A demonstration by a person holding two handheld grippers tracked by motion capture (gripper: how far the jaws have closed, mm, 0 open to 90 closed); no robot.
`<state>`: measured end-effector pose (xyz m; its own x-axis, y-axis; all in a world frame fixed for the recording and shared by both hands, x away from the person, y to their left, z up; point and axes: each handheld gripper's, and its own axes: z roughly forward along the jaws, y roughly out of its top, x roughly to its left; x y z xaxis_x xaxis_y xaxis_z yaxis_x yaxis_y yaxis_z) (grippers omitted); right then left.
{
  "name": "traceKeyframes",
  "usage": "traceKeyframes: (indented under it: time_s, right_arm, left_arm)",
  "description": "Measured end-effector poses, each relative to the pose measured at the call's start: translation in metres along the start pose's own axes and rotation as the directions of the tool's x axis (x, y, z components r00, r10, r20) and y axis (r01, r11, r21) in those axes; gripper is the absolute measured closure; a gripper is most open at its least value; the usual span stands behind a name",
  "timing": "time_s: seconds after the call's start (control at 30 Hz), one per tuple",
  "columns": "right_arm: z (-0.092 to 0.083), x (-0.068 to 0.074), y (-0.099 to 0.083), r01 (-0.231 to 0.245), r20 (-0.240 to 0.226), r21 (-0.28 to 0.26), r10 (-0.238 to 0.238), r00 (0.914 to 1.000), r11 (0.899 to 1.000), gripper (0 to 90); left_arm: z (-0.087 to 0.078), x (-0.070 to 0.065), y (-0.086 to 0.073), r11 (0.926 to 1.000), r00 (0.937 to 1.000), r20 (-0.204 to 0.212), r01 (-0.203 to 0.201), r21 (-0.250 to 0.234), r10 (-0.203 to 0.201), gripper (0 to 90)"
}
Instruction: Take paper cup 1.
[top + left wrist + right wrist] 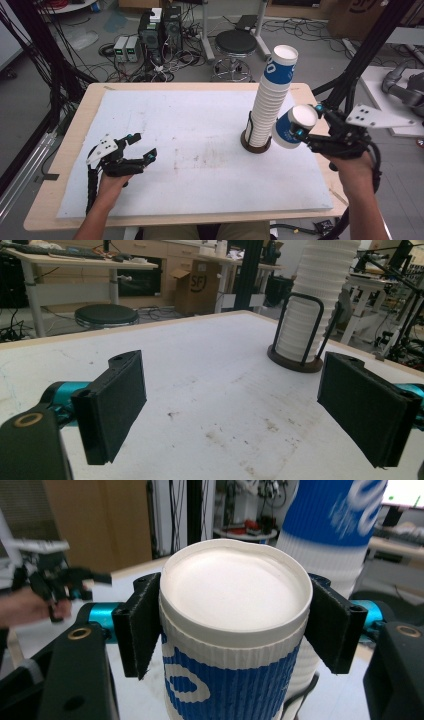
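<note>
Tongs in your right hand (pixel 306 121) are closed on a single paper cup (pixel 294 127), one jaw on each side of its ribbed wall just under the rim. You hold this cup off the desk, tilted, with its white closed end toward the camera above. In the right gripper view the same cup (pixel 234 645) sits between the two black pads, which press its blue and white wall at 9 and 3 o'clock.

From the middle of the desk (pixel 200 150), the held cup is at about 3 o'clock, just beside the lower part of the tall stack of cups (pixel 270 105). If it touches the stack, I cannot tell. The stack stands in a dark round holder (pixel 256 145) with thin upright wires, and it leans a little to the right at the top.

Your left tongs (pixel 141 146) are at about 9 o'clock on the desk, well apart from the stack. Their jaws stand wide open and hold nothing. In the left gripper view the two pads (pixel 117 405) are far from each other, with the stained white desk surface (pixel 210 390) between them and the holder (pixel 295 362) at about 1 o'clock.
</note>
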<state>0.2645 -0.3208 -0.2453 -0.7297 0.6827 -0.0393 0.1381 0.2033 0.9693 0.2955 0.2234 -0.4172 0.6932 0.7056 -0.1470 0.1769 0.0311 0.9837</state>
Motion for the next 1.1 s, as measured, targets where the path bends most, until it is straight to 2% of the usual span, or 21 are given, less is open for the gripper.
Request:
traceKeyframes:
  time_s: [0.03, 0.07, 0.17, 0.4, 0.6, 0.87, 1.1]
  right_arm:
    - [0.008, 0.001, -0.016, -0.003, -0.017, 0.022, 0.003, 0.9998, 1.0, 30.1]
    - [0.008, 0.001, -0.016, -0.003, -0.017, 0.022, 0.003, 0.9998, 1.0, 30.1]
    - [0.019, 0.003, -0.036, -0.011, -0.027, 0.053, 0.013, 0.9996, 0.999, 30.1]
    - [0.041, 0.01, -0.063, -0.018, -0.065, 0.053, 0.021, 0.9977, 0.998, 30.1]
    - [0.057, 0.02, -0.064, 0.023, -0.086, 0.065, -0.018, 0.9962, 0.998, 30.1]
    - [0.068, 0.024, -0.063, 0.032, -0.102, 0.072, -0.024, 0.9945, 0.997, 30.2]
    - [0.076, 0.028, -0.064, 0.033, -0.129, 0.087, -0.022, 0.9914, 0.996, 30.1]
  left_arm:
    - [0.0, 0.0, 0.0, 1.0, 1.0, 0.005, 0.003, 0.0, -0.003, 12.0]
    - [0.0, 0.0, 0.0, 1.0, 1.0, 0.007, 0.006, -0.001, -0.006, 12.0]
    - [0.0, -0.001, 0.0, 0.9999, 0.9999, 0.009, 0.01, -0.006, -0.01, 12.0]
    - [0.001, -0.004, 0.0, 0.9999, 0.9995, 0.031, 0.005, -0.01, -0.004, 12.1]
    - [0.002, -0.004, 0.0, 0.9999, 0.9994, 0.036, -0.003, -0.016, 0.003, 12.0]
    - [-0.001, -0.003, 0.0, 0.9998, 0.9995, 0.031, -0.006, -0.017, 0.007, 12.0]
    - [0.001, -0.008, 0.001, 0.9994, 0.9983, 0.056, -0.013, -0.032, 0.014, 12.0]
